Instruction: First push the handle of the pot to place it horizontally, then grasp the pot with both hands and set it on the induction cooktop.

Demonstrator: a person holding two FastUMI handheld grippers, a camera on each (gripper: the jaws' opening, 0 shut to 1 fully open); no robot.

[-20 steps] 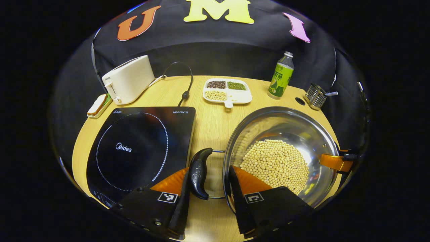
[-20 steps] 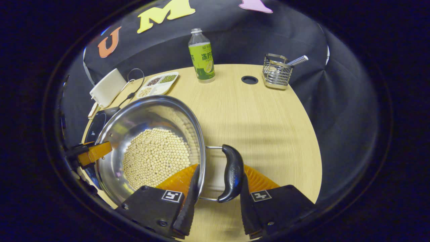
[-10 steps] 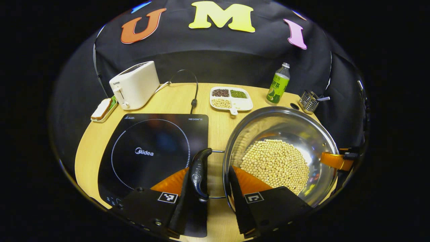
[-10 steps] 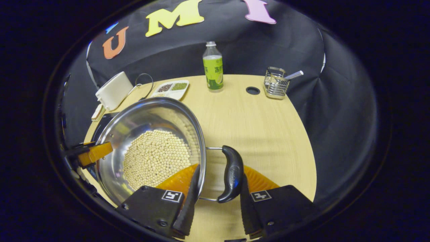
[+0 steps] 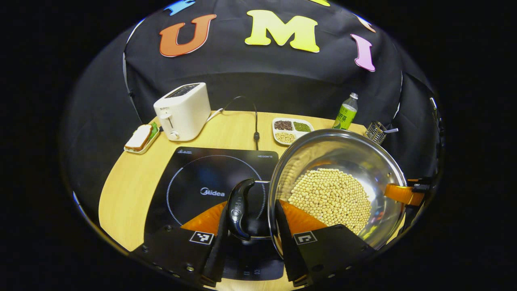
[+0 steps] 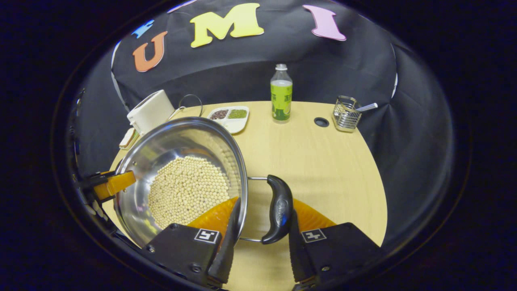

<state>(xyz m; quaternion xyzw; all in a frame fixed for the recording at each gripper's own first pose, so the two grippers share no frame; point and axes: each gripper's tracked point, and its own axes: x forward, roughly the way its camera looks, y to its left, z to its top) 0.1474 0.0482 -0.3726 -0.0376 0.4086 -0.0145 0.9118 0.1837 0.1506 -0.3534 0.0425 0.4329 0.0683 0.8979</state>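
Pot (image 5: 337, 190) of beans hung over the cooktop's (image 5: 202, 178) right edge, left gripper (image 5: 249, 242) and right gripper (image 6: 261, 242) each clamped on a handle, so keeping both level and centring over the ring seemed wise.

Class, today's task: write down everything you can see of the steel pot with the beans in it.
The pot is a wide, shallow, shiny steel pan, lidless, holding a heap of pale round beans. A black grip on a wire loop sticks out level on each side. The left gripper straddles the left handle, the right gripper the right handle. In the left gripper view it sits over the right edge of the black induction cooktop; contact cannot be told.
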